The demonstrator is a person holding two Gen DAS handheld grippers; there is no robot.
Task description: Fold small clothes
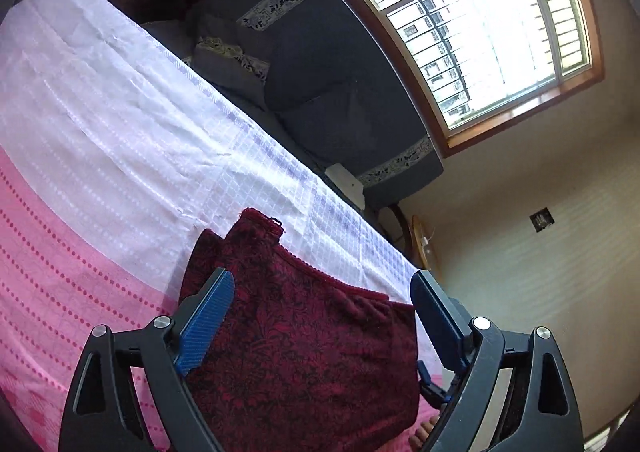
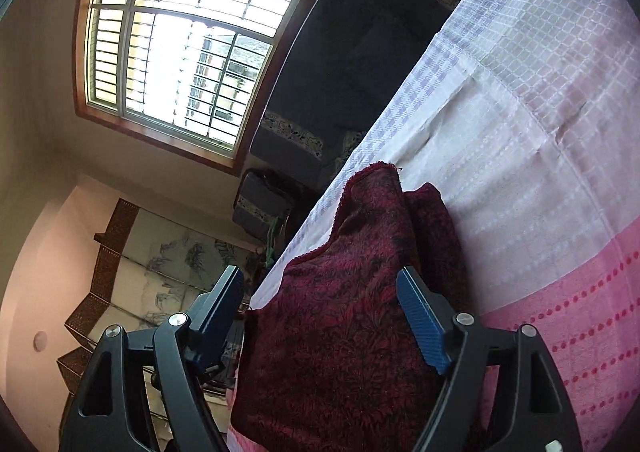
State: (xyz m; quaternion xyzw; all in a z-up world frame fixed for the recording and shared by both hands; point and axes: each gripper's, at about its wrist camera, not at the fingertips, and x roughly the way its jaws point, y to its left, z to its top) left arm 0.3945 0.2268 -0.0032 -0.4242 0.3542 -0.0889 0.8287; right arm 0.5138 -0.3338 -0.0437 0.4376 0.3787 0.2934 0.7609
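A small dark red patterned garment (image 1: 304, 332) lies on the pink and white cloth (image 1: 100, 156) at the table's edge, partly folded, with a corner sticking up. My left gripper (image 1: 322, 304) is open, its blue pads either side of the garment and just above it. In the right wrist view the same garment (image 2: 352, 316) sits between the open fingers of my right gripper (image 2: 320, 304). Neither gripper holds it. The garment's near part is hidden below both frames.
The cloth-covered table (image 2: 540, 112) ends just beyond the garment. A dark sofa (image 1: 332, 64) stands past the edge under a large barred window (image 1: 480, 12). A folding screen (image 2: 132, 276) stands by the wall.
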